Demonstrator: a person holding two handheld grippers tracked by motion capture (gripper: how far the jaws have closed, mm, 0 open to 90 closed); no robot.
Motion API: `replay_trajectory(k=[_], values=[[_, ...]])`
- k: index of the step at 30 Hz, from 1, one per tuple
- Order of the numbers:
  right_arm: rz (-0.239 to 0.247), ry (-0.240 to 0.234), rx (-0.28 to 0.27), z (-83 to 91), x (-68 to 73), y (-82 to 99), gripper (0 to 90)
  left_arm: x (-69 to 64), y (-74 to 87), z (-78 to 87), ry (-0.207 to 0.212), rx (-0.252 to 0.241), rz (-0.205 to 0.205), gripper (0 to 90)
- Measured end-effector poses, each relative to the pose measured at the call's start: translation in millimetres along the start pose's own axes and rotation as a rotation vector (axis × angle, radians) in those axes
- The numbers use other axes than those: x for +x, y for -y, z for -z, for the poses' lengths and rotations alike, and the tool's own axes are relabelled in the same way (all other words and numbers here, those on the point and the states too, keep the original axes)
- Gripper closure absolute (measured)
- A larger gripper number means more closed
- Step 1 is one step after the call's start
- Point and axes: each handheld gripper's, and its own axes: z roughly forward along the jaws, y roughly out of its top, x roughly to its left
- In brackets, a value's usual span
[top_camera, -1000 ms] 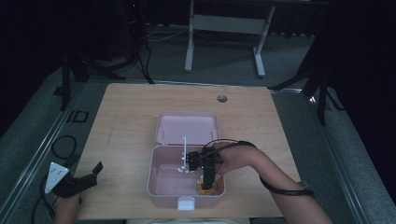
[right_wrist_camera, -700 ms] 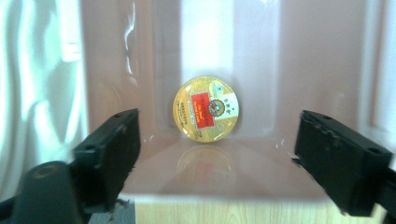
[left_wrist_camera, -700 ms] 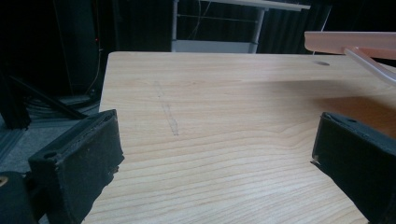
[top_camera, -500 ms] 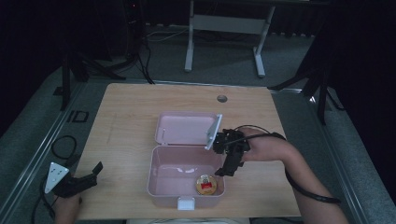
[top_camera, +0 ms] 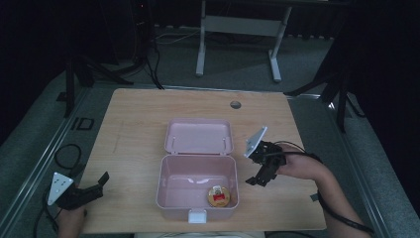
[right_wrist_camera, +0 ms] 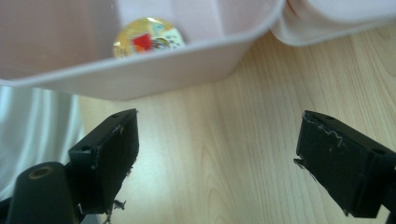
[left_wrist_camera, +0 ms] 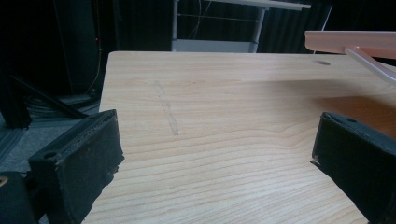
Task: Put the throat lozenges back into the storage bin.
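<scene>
**A:** While you are holding your right gripper (top_camera: 261, 174) just off the right wall of the open pale pink plastic box (top_camera: 171, 198), where is the piece sitting?

**B:** The small round gold-rimmed item with a red centre (top_camera: 218, 196) is lying on the box floor, near the front right corner. In the right gripper view it (right_wrist_camera: 147, 37) is showing just past the box's rim (right_wrist_camera: 154, 72).

**A:** And what are your jaws doing?

**B:** The right jaws are standing wide apart with nothing between them, only bare light wooden table (right_wrist_camera: 224, 154) beneath. Your left gripper (top_camera: 84, 192) is resting at the table's front left corner, well apart from the box, its jaws also spread wide and gripping nothing.

**A:** So how far along are you judging this to be?

**B:** Placing looks done: the item is lying inside and free of your grip. What seems left is the hinged lid (top_camera: 199, 136), which is lying flat open behind the box, so you are probably looking at swinging it over and pressing the white front latch (top_camera: 196, 216) home.
</scene>
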Motion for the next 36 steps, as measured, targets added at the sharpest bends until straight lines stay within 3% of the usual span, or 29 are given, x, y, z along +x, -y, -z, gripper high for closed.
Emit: replay_trajectory(k=[8, 9, 12, 13, 16, 18, 20, 21, 22, 24, 26, 28, 32, 33, 36], values=[[-0.080, 0.085, -0.117, -39.8, -17.7, 34.2, 12.8, 0.0, 0.0, 0.1, 0.000, -0.001, 0.000, 2.0], [-0.112, 0.116, -0.153, -51.1, -22.7, 43.8, 12.6, 0.1, 0.0, 0.0, 0.001, 0.000, 0.000, 2.0], [-0.172, 0.149, -0.213, -62.9, -29.1, 55.9, 12.4, 0.1, 0.0, 0.1, 0.001, 0.000, 0.000, 2.0], [-0.172, 0.149, -0.213, -62.9, -29.1, 55.9, 12.4, 0.1, 0.0, 0.1, 0.001, 0.000, 0.000, 2.0], [-0.265, 0.214, -0.290, -76.3, -37.8, 73.4, 11.5, 0.1, 0.1, 0.1, 0.001, -0.001, 0.000, 2.0], [-0.281, 0.227, -0.304, -78.3, -39.3, 76.7, 11.3, 0.2, 0.0, 0.1, 0.001, -0.001, 0.001, 2.0], [-0.348, 0.295, -0.365, -83.8, -45.7, 91.3, 11.3, 0.2, 0.1, 0.0, 0.001, -0.001, 0.002, 2.0], [-0.348, 0.295, -0.365, -83.8, -45.7, 91.3, 11.3, 0.2, 0.1, 0.0, 0.001, -0.001, 0.002, 2.0], [-0.412, 0.335, -0.409, -85.8, -51.5, 103.7, 11.3, 0.2, 0.1, 0.0, 0.001, -0.002, 0.004, 2.0], [-0.428, 0.354, -0.419, -86.1, -52.9, 107.5, 11.3, 0.3, 0.1, 0.1, 0.001, -0.001, 0.003, 2.0], [-0.484, 0.401, -0.451, -84.9, -57.5, 121.8, 11.3, 0.3, 0.1, 0.0, 0.000, -0.001, 0.004, 2.0], [-0.511, 0.448, -0.465, -82.8, -57.9, 129.8, 11.3, 0.3, 0.1, 0.0, 0.000, -0.001, 0.004, 2.0], [-0.566, 0.485, -0.476, -79.2, -59.4, 142.1, 11.3, 0.2, 0.0, -0.1, 0.001, 0.000, 0.004, 2.0], [-0.596, 0.529, -0.487, -77.2, -58.9, 149.2, 11.3, 0.2, 0.0, -0.1, 0.001, 0.000, 0.005, 2.0], [-0.644, 0.594, -0.490, -74.0, -57.7, 160.0, 11.3, 0.3, 0.0, -0.1, 0.000, 0.000, 0.006, 2.0]])
